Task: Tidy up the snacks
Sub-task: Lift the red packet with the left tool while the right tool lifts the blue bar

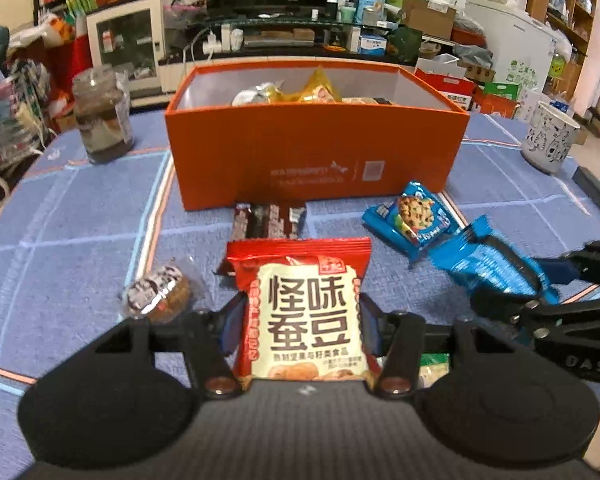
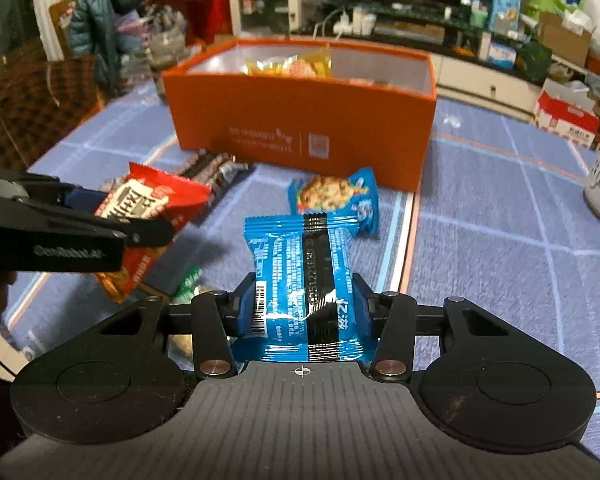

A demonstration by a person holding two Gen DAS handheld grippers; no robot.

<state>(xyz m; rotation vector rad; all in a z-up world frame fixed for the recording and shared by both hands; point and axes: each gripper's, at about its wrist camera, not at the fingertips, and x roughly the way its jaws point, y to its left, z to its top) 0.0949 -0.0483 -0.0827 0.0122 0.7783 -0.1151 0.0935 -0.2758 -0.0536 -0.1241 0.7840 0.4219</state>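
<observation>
My left gripper is shut on a red and cream snack packet, held above the blue tablecloth; the same red packet shows at the left of the right wrist view. My right gripper is shut on a blue snack packet, also lifted; that blue packet appears at the right of the left wrist view. Ahead stands an open orange box with several yellow and pale snacks inside. On the cloth lie a blue cookie packet, a dark brown wafer packet and a small round cake in clear wrap.
A glass jar stands on the table's left, a white patterned cup on its right. A green packet lies under the grippers. Beyond the table are a TV stand, shelves and cartons. A chair with a jacket stands at the far left.
</observation>
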